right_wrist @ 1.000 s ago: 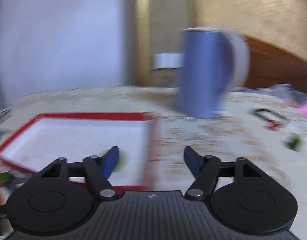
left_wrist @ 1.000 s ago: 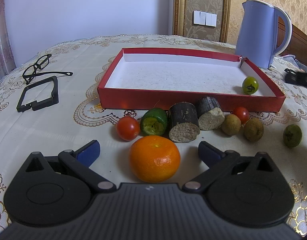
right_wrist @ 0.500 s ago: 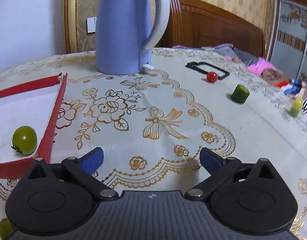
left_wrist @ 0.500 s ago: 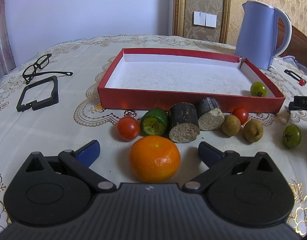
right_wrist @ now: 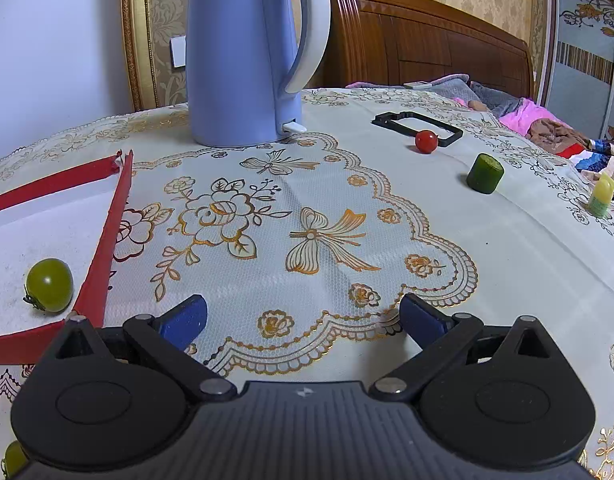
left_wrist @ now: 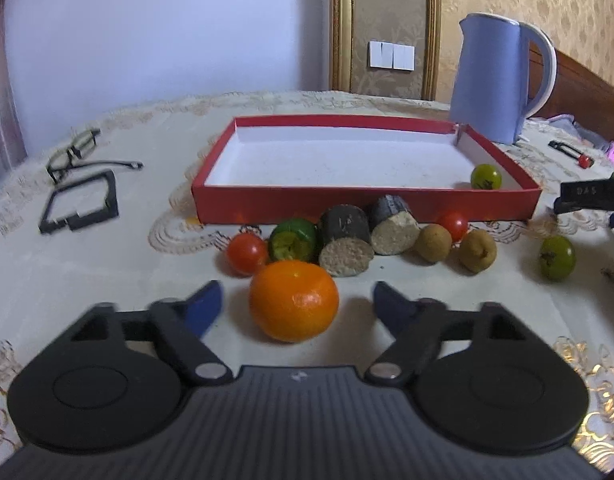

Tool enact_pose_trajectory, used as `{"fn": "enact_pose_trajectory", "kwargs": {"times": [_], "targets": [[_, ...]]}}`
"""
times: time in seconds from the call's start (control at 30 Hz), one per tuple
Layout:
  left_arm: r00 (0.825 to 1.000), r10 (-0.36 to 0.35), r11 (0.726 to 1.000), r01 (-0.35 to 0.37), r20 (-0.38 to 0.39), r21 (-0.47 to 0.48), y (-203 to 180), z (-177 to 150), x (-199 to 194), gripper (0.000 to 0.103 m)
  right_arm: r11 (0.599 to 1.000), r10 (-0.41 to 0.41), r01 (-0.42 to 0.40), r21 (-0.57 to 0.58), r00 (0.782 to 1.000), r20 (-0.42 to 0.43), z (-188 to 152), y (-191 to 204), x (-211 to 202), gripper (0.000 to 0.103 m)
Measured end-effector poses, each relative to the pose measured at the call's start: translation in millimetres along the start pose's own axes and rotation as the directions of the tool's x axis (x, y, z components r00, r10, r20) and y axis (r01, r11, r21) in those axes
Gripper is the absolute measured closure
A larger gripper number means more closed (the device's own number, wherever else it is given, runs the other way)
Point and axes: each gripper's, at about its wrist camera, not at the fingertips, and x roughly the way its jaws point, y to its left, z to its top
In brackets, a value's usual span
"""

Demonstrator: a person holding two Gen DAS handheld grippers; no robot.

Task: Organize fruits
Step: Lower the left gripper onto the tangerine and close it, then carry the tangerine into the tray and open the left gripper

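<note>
Left wrist view, going L to R: black-framed eyeglasses [left_wrist: 73, 155] and a black plastic rectangular frame [left_wrist: 80, 208] lie far left, then a shallow red cardboard tray w/ white floor [left_wrist: 363, 204] holding one small green tomato [left_wrist: 485, 176] in its near-right corner. The round orange mandarin [left_wrist: 294, 300] sits dead centre between the blue pads of the left gripper [left_wrist: 297, 306], straight ahead on the tablecloth, tray directly beyond it; jaws have just been closing but gaps remain either side, so no pinch yet. Right wrist view: right gripper [right_wrist: 303, 318] spread wide over bare lace cloth beside the tray, nothing between its pads, so the left hand is clearly nearer the mandarin.
</note>
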Motion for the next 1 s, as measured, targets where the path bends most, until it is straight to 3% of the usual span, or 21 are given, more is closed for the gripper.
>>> {"fn": "enact_pose_trajectory", "kwargs": {"times": [0.1,0.13,0.2,0.47,0.67,0.8,1.0], "targets": [[1.0,-0.02,1.0,0.02,0.017,-0.011,3,-2,-4,0.041,1.0,0.0,0.0,0.0,1.0,0.0,0,0,0,0.0],[0.999,-0.027,1.0,0.027,0.021,-0.004,2,-2,-5,0.053,1.0,0.0,0.0,0.0,1.0,0.0,0,0,0,0.0],[1.0,-0.01,1.0,0.01,0.018,0.015,0,-4,-5,0.06,1.0,0.0,0.0,0.0,1.0,0.0,0,0,0,0.0],[0.999,-0.037,0.999,0.037,0.015,0.01,5,-2,-6,0.062,1.0,0.0,0.0,0.001,1.0,0.001,0,0,0,0.0],[0.995,-0.067,0.997,0.064,0.081,0.043,1,21,-22,0.062,1.0,0.0,0.0,0.001,1.0,0.002,0,0,0,0.0],[0.99,-0.036,0.998,0.028,0.135,0.058,-3,50,-14,0.062,1.0,0.0,0.0,0.001,1.0,0.002,0,0,0,0.0],[0.992,0.05,0.999,-0.05,0.114,-0.01,5,86,34,0.062,1.0,0.0,0.0,0.001,1.0,0.002,0,0,0,0.0]]}}
